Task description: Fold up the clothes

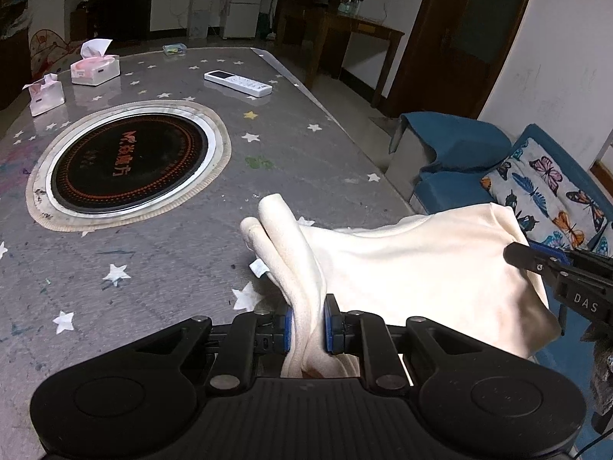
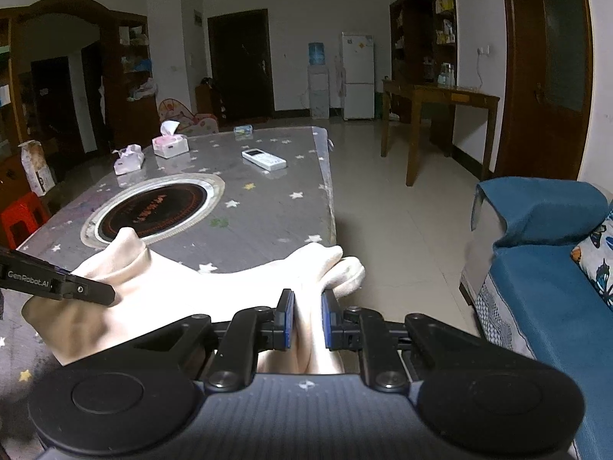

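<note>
On my left wrist view, two pink tissue packs (image 1: 94,67) sit at the far left of the counter (image 1: 161,253), then the round black hotplate (image 1: 130,161) set into its star-patterned top, then a white remote (image 1: 237,83) further back. My left gripper (image 1: 308,324) has its jaws pinched nearly closed on a bunched fold of the cream garment (image 1: 413,268), which rises between the blue pads (image 1: 330,329). The cloth stretches rightward off the counter's near right corner, lifted in the air. At its right end my right gripper (image 1: 551,272) reaches in from the side. From the right wrist view, the right gripper (image 2: 308,320) also has its jaws narrowed onto a gathered edge of the garment (image 2: 214,291), with a rolled end poking past the tips. A blue sofa (image 2: 544,276) stands at the far right.
</note>
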Demonstrator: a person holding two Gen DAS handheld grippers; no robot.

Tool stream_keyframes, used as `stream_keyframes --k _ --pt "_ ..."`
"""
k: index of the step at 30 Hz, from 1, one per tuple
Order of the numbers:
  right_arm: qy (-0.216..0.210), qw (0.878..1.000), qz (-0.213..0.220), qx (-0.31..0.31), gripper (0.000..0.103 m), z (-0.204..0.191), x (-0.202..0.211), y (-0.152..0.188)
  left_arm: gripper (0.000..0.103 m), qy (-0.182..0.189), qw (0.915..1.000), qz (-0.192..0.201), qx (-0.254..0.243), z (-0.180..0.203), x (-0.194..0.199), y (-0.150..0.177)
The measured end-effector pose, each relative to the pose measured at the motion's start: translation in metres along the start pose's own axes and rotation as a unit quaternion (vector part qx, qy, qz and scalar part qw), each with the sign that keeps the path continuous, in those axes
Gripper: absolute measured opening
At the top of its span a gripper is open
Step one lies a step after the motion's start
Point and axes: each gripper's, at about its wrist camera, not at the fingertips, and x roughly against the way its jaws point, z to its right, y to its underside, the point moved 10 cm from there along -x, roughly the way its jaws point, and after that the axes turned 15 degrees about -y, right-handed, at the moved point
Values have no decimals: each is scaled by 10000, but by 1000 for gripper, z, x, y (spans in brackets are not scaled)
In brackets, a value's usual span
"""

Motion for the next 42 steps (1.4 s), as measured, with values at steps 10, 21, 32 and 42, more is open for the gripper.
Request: stream_keyframes --k 10,21,32,42 --pt "-2 9999 -155 -76 13 11 -13 12 17 -68 9999 -150 -40 1 -17 6" --pt "-17 9995 -278 -170 13 17 -26 19 17 -146 9995 -288 -16 -6 -26 14" --pt "-28 9992 -393 -82 14 12 -38 23 17 -341 9987 -366 40 -29 -26 21" --pt "-153 9991 -404 -16 16 0 -48 20 30 -435 9984 -362 12 -45 -25 24"
